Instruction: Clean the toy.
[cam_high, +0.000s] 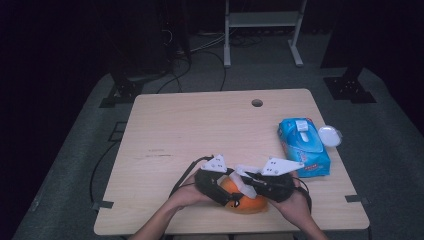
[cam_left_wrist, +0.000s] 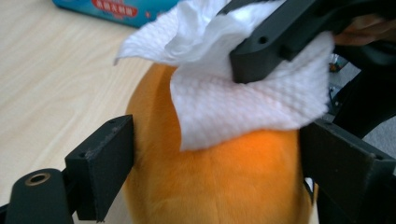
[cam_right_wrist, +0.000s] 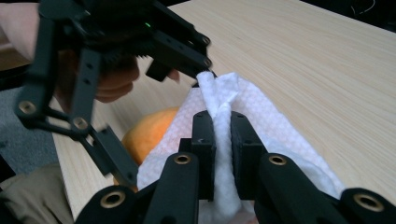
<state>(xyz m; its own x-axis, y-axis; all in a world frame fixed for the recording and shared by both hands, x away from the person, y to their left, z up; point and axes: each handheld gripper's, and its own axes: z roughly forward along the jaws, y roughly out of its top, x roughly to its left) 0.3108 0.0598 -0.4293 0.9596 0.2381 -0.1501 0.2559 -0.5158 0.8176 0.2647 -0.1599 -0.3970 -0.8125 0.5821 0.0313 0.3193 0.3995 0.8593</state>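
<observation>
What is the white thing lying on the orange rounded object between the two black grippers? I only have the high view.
Observer: A white embossed paper wipe. The right gripper is shut on a bunched fold of it.
Operator: And the left gripper?
Observer: The left gripper has one jaw on each side of the orange fuzzy object. I cannot tell whether they press on it.
Operator: Does the wipe touch the object?
Observer: Yes, in the left gripper view it drapes over the object's top.

Black hand-held gripper (cam_high: 235, 192), brass rivets, grey plate.
</observation>
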